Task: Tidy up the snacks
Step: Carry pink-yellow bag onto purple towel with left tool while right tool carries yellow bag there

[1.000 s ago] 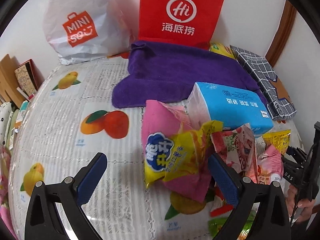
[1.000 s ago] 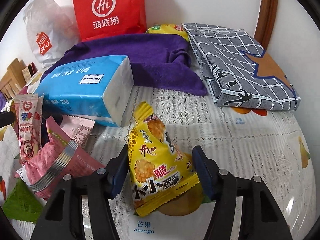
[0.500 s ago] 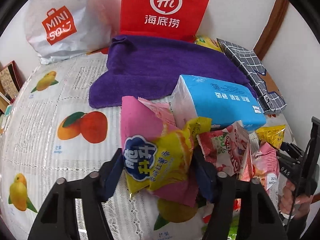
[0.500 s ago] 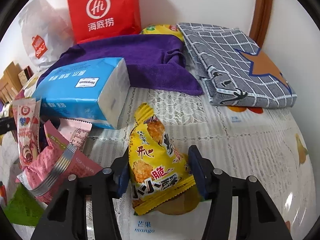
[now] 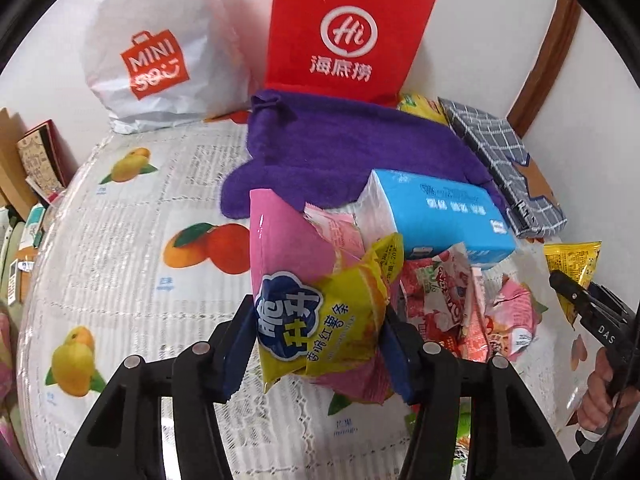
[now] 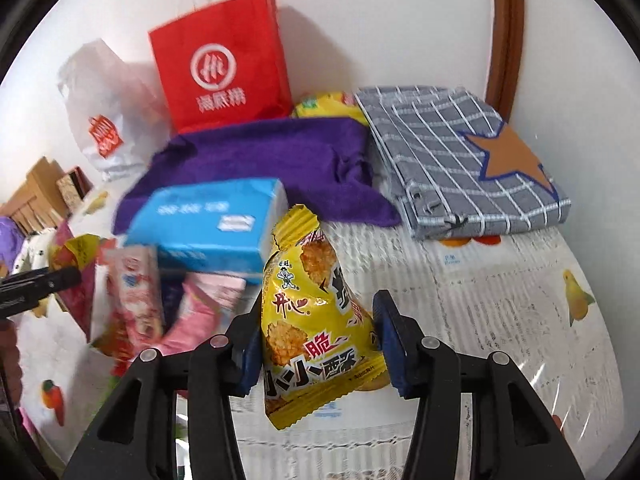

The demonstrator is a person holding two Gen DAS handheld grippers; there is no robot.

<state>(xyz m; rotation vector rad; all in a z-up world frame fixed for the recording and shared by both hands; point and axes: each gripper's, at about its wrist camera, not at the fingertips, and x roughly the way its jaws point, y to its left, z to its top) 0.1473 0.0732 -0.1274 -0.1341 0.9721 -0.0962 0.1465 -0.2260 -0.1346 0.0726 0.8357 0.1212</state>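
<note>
Currently left gripper (image 5: 320,340), jaws just closing, clamps the yellow-and-pink snack packet (image 5: 320,320) at lower centre, while right gripper (image 6: 316,340), also just closing, pinches the yellow rice-cracker packet (image 6: 316,320) over the tabletop (image 6: 500,320).

Two tools (image 5: 320,344) (image 6: 316,344), two carrier bags (image 5: 152,60) (image 5: 344,40), one tissue pack (image 5: 440,216), one purple towel (image 5: 352,152), one checked cloth (image 6: 460,152), and several snack packets (image 5: 460,304), too heaped to count.
</note>
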